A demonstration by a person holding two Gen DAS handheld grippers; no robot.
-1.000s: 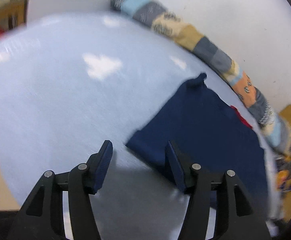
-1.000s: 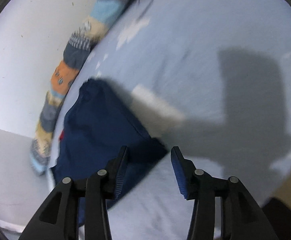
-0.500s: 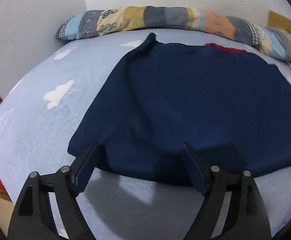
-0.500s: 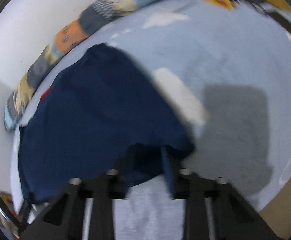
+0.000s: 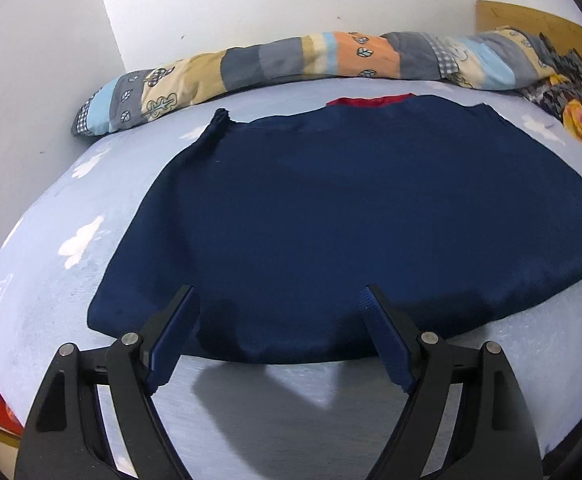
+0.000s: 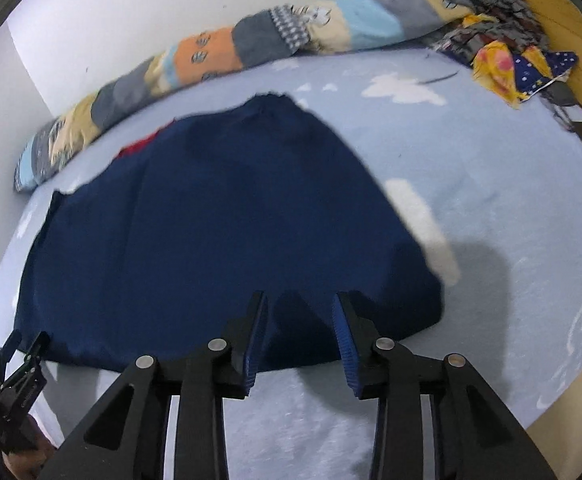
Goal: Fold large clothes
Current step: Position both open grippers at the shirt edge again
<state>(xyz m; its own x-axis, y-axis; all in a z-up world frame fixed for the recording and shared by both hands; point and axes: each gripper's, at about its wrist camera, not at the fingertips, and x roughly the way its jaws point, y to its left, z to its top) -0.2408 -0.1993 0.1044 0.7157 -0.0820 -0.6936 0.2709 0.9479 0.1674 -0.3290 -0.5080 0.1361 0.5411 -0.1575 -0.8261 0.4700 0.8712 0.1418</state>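
Observation:
A large navy blue garment (image 5: 331, 216) lies spread flat on the light blue bed, with a red collar (image 5: 367, 101) at its far edge; it also shows in the right wrist view (image 6: 219, 216). My left gripper (image 5: 279, 300) is open wide and empty, its fingers over the garment's near hem toward the left corner. My right gripper (image 6: 299, 304) is open and empty, its fingers over the near hem toward the right corner. The left gripper also shows at the lower left of the right wrist view (image 6: 23, 356).
The bed (image 5: 71, 320) has a light blue sheet with white clouds. A long patchwork bolster (image 5: 291, 60) lies along the white wall. A crumpled patterned cloth (image 6: 507, 64) sits at the far right by a wooden headboard (image 6: 563, 20).
Both grippers swung to face the garment and came up to its near hem. The left jaws opened wider. The right jaws narrowed half a second ago and have spread again.

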